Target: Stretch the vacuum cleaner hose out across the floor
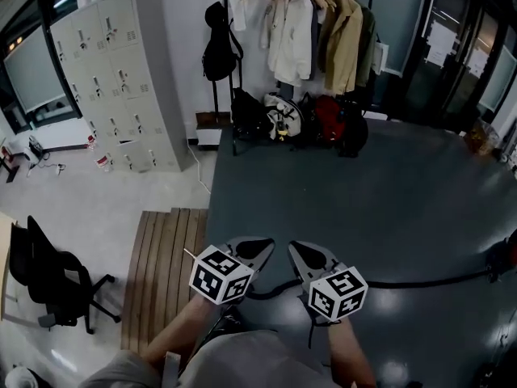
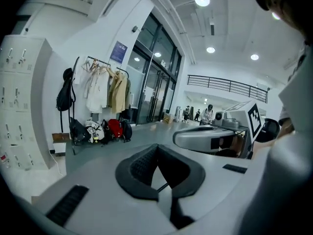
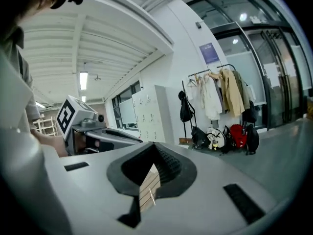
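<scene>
Left fingers: the left gripper [image 1: 252,249] has its fingers [image 2: 139,168] closed, tips touching. Nothing is held between them.
Right fingers: the right gripper [image 1: 311,255] has its fingers [image 3: 168,168] closed at the tips too, and they are empty.
Side by side: the two grippers are close together, up off the floor, pointing away from the person.
Hose: the black hose [image 1: 420,282] lies on the dark floor [image 1: 388,192], below the fingers. Its near end bends in under the gap between the two grippers.
Which way it runs: from there it goes out to the right, sideways to where the fingers point, almost in a straight line, all the way to the edge of the head view.
Nearer hand: the right gripper is closer to the long part. The near end is about as close to both.
How far along: I think the hose looks long and flat already. It could be all pulled out, or more could be hiding past the right edge.
Off to the left: wooden slats [image 1: 166,273] lie beside the left gripper.
</scene>
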Available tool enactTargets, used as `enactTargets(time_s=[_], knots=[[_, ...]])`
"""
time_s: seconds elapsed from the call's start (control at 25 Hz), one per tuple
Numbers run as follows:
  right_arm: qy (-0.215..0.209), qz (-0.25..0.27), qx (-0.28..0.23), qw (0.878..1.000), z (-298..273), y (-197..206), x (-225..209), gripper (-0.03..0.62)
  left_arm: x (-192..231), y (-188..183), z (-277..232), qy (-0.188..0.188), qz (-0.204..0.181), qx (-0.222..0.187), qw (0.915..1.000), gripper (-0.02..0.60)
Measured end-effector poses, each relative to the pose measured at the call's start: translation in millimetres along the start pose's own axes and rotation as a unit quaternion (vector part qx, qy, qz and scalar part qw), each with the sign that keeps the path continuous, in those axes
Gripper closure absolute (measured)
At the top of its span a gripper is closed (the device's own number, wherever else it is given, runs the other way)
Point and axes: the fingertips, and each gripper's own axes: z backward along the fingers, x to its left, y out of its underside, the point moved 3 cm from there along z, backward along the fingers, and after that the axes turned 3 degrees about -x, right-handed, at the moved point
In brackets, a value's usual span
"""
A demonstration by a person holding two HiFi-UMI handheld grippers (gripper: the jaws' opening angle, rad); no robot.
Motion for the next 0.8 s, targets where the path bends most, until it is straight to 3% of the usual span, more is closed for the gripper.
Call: enactTargets(time_s=[0.28, 0.8], knots=[[0.007, 0.013, -0.043, 0.999, 43.4, -15.8, 0.5, 0.588, -45.6, -18.4, -3.3, 0.01, -0.025, -0.029, 0.9992, 0.574], [0.038, 0.022, -0.067, 0.997, 84.4, -24.9, -8.8, 0.588, -85.2, -30.3, -12.9, 0.028, -0.041, -0.056, 0.9972, 0.574]])
